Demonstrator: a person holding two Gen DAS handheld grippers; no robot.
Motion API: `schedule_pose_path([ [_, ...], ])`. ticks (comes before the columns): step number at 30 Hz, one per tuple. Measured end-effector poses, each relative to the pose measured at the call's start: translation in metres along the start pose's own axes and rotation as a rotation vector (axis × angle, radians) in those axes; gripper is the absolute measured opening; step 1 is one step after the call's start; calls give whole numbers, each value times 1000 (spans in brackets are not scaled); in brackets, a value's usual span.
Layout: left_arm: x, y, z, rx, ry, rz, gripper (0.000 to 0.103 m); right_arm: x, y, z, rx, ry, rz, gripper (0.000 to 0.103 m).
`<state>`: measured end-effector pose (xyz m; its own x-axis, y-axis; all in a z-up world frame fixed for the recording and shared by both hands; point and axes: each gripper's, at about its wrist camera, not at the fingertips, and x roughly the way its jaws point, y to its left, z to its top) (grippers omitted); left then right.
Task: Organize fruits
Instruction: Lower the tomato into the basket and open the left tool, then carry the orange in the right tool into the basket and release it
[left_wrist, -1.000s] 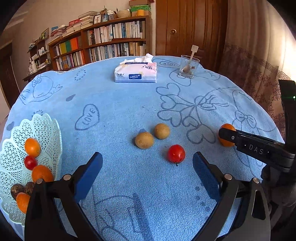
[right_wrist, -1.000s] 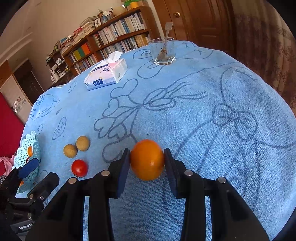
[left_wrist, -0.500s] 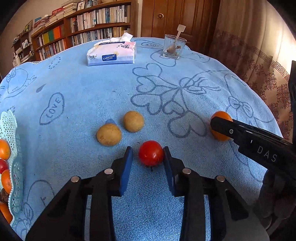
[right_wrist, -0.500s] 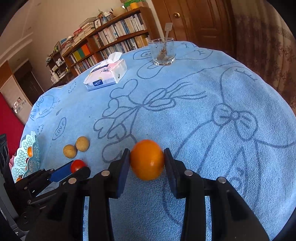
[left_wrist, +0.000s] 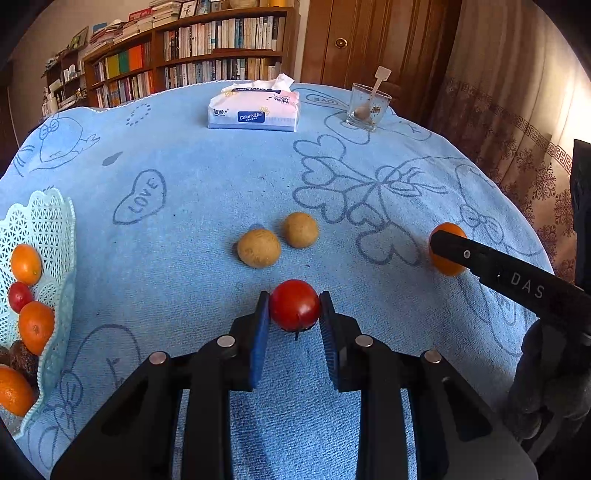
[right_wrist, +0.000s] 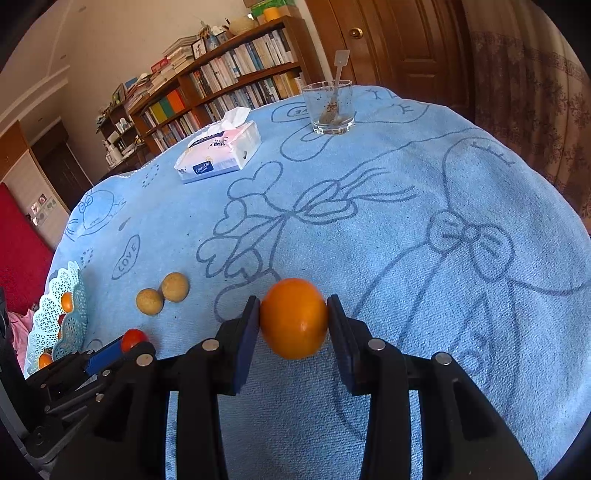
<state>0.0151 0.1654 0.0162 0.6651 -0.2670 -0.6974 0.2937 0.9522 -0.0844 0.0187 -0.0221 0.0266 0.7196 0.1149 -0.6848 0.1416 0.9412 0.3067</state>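
My left gripper (left_wrist: 294, 314) is shut on a red tomato (left_wrist: 294, 304), held just above the blue cloth. My right gripper (right_wrist: 293, 319) is shut on an orange (right_wrist: 293, 317); the left wrist view shows that orange (left_wrist: 445, 264) at the right, partly behind a black finger. Two tan round fruits (left_wrist: 258, 247) (left_wrist: 301, 229) lie side by side just beyond the tomato. A pale lattice basket (left_wrist: 55, 229) at the left edge holds oranges, a small red fruit and dark fruits. The right wrist view shows the basket (right_wrist: 70, 295) at the far left, and the left gripper with the tomato (right_wrist: 133, 338).
A tissue pack (left_wrist: 255, 110) and a glass with a spoon (left_wrist: 367, 107) stand at the far side of the round table (left_wrist: 184, 147). Bookshelves (left_wrist: 184, 62) and a wooden door (left_wrist: 369, 37) are behind. A curtain (left_wrist: 517, 129) hangs to the right.
My left gripper went from wide open to shut on the tomato, then lifted slightly as the view swung left toward the basket. The right gripper keeps holding the orange, raised a little.
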Motion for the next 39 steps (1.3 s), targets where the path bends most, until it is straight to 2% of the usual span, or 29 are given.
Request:
schedule_pose_path([
  [18, -61, 58, 3, -124, -130, 113, 27, -16, 18, -6, -32, -8, 52, 38],
  [33, -104, 143, -5, -284, -205, 272, 27, -18, 27, -11, -47, -2, 69, 38],
  [35, -110, 155, -7, -318, -217, 302, 29, -19, 28, -12, -49, -2, 72, 38],
  [36, -113, 162, -8, -342, -223, 315, 33, -20, 29, -13, -51, -1, 73, 38],
  [37, -117, 169, -9, -368, -229, 329, 46, -20, 29, -13, -53, -1, 75, 38],
  [39, -126, 181, -13, -414, -256, 367, 60, -21, 31, -14, -57, 0, 78, 38],
])
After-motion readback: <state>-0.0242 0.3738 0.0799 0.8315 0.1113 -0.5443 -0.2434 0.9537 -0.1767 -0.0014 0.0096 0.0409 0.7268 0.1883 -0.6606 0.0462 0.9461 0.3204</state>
